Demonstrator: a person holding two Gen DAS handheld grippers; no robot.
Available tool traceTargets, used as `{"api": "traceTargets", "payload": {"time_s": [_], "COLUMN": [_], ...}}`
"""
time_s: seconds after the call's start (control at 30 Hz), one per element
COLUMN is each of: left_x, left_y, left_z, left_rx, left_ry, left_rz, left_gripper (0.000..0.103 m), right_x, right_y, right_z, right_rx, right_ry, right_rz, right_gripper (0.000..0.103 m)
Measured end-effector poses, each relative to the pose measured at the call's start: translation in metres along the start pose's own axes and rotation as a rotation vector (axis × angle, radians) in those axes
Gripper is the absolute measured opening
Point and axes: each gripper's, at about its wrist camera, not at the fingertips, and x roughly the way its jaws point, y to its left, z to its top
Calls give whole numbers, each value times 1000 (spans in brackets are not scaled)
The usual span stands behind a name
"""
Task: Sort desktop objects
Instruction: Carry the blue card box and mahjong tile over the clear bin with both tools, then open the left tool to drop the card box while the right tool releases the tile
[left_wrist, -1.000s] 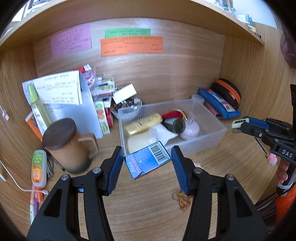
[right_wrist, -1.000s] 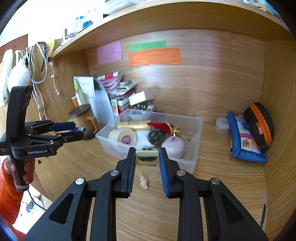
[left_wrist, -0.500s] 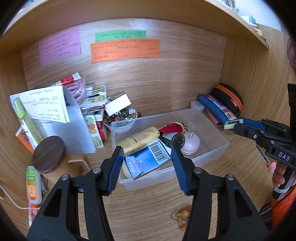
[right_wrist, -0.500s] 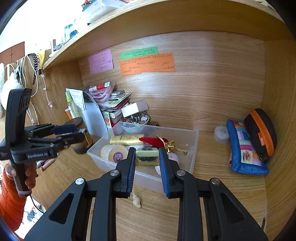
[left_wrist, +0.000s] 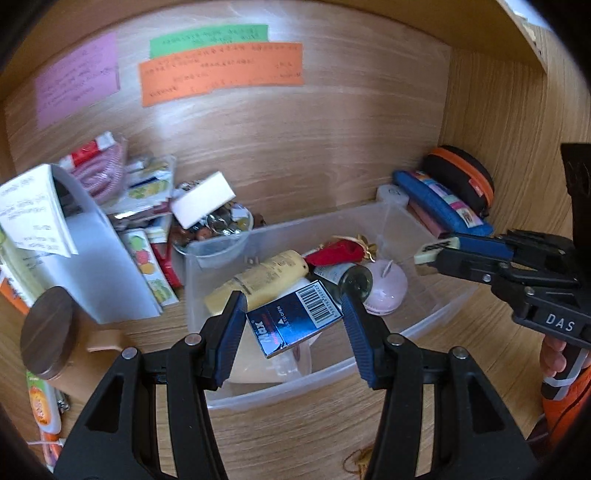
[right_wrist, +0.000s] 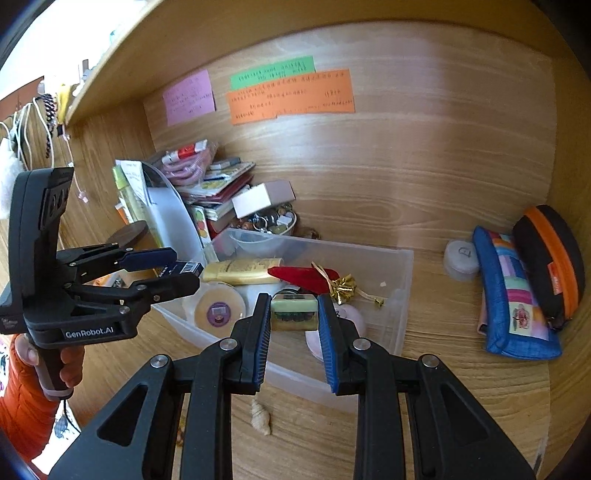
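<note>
My left gripper (left_wrist: 293, 325) is shut on a blue Max staple box (left_wrist: 293, 319) with a barcode and holds it over the front left part of the clear plastic bin (left_wrist: 424, 328). It also shows in the right wrist view (right_wrist: 173, 271). My right gripper (right_wrist: 294, 317) is shut on a small pale green block (right_wrist: 294, 314) and holds it over the bin's front wall (right_wrist: 332, 384). It also shows in the left wrist view (left_wrist: 437, 251). The bin holds a yellow tube (left_wrist: 258, 278), a red item (right_wrist: 303, 275), a tape roll (right_wrist: 219, 310) and a pink round case (left_wrist: 386, 291).
A brown lidded mug (left_wrist: 50, 332), a white paper holder (left_wrist: 92, 266) and stacked packets (left_wrist: 147, 184) stand left of the bin. A blue pouch (right_wrist: 511, 295) and a black-orange case (right_wrist: 550, 258) lie at the right wall. A small shell (right_wrist: 260, 419) lies in front of the bin.
Both grippers have moved forward and now hang over the bin, each still holding its item. The view has tilted downward toward the bin.
</note>
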Motion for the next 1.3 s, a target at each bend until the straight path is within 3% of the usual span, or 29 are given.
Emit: {"api": "traceTargets", "payload": {"time_s": [0.63,1.2,1.3], "left_x": [36,42,41], "left_y": [-15,-24,-27], "left_z": [-1,-3,-3], "left_rx": [55,97,109], "left_ry": [47,49,48], "left_rz": [-42,-9,33], "left_gripper": [53,56,58], "right_x": [43,44,45], "right_y": [-7,-12,-13], "right_z": [-8,-9,-9], "right_rx": [3,19,20], "right_ry": [79,80,85], "right_rz": [67,75,68], "right_gripper": [23,23,23]}}
